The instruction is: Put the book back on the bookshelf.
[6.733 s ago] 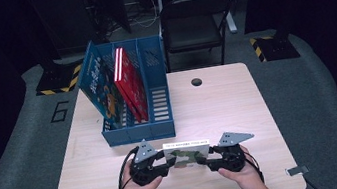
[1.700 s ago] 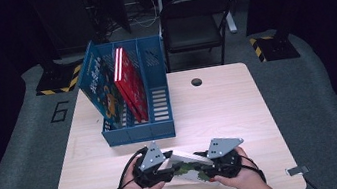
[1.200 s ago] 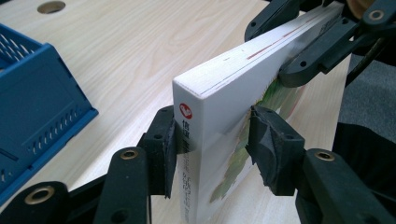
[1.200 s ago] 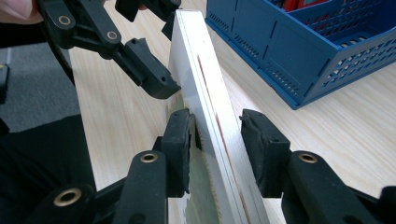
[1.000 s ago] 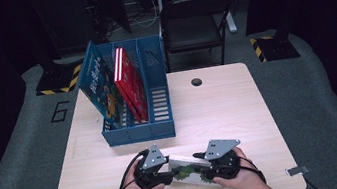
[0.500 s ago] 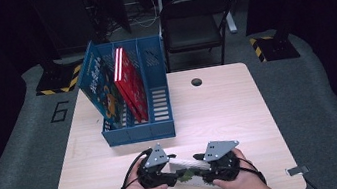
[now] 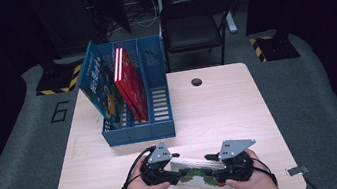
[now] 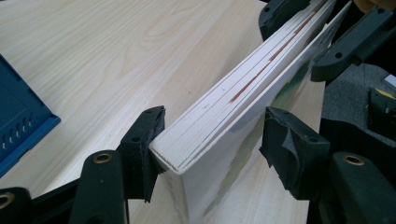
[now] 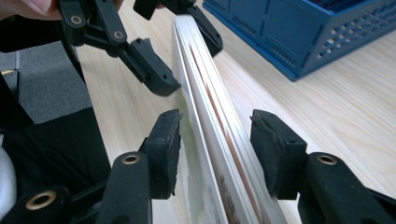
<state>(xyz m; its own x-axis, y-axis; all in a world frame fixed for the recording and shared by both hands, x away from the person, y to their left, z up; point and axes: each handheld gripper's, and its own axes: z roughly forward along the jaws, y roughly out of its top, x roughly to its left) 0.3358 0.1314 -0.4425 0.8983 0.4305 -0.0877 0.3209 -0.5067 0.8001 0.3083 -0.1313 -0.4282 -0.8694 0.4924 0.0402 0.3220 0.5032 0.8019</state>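
Two grippers stand at the near edge of the wooden table (image 7: 217,97), one at each end of a thin book (image 7: 196,174) that lies between them. The left gripper (image 7: 170,167) is at the book's left end and the right gripper (image 7: 217,165) at its right end, each held in one hand of the person.

In the left gripper view the book rests tilted on its edge, with the white page block turned up and the printed cover turned to the side. One pad (image 8: 148,140) touches the page side near the corner, but the other pad (image 8: 285,140) stands apart from the cover with a clear gap. So these jaws are open around the book, not pressing on it; they have just been opening.

In the right gripper view the book runs away between the jaws. One pad (image 9: 167,140) is very close to the cover, and whether it touches is hard to tell; the other pad (image 9: 275,149) stands clearly apart from the pages. These jaws have also just been opening.

Farther back on the table stands a blue file rack (image 7: 134,130) with a red book (image 7: 130,82) and a blue picture book (image 7: 99,87) in its compartments, well apart from the grippers.
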